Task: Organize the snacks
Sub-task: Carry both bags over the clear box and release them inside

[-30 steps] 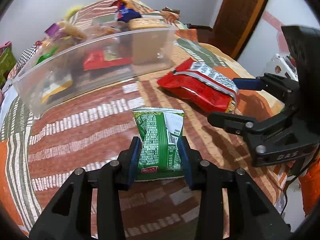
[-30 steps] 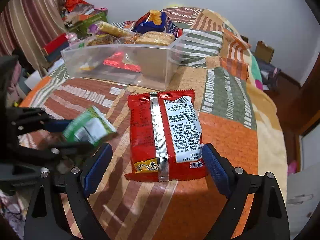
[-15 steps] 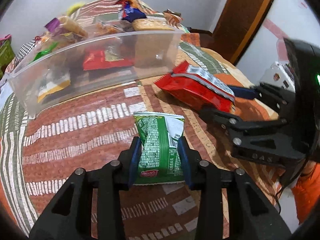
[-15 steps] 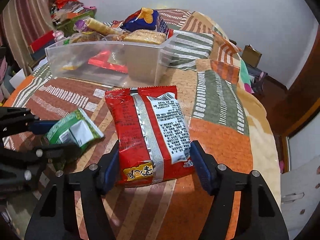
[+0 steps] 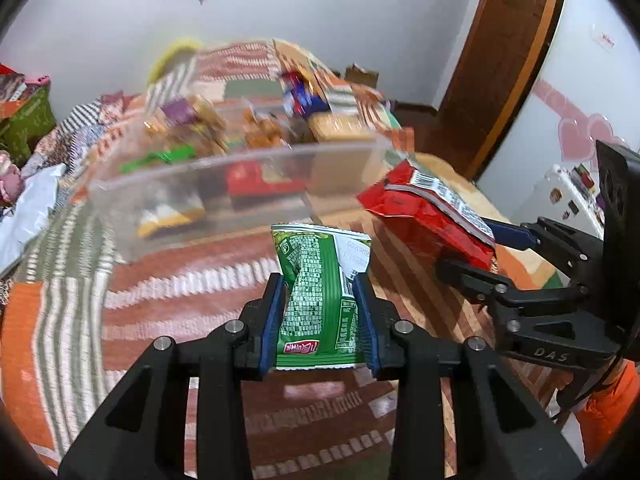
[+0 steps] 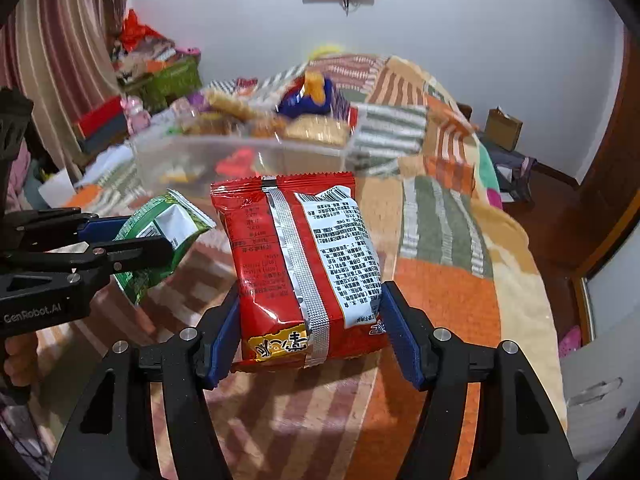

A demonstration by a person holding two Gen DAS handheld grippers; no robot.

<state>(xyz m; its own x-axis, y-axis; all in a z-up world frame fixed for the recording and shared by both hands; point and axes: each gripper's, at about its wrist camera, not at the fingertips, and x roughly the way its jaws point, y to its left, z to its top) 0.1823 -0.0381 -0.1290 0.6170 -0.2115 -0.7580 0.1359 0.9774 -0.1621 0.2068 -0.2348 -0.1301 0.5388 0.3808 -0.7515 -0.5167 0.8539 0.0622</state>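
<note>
Two packets pinched and lifted: left gripper (image 5: 320,320) squeezes small green foil packet (image 5: 320,292), right gripper (image 6: 310,332) clamps red foil snack bag (image 6: 298,264); both left to drop into clear plastic bin (image 5: 240,184), part-filled.

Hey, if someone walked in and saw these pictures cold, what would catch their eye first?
Probably the red packet, big in the middle of the right wrist view, pinched in the right gripper above the striped blanket. Next, the green packet clamped in the left gripper, centre of the left wrist view. Behind both sits a clear bin with snacks in it.
</note>
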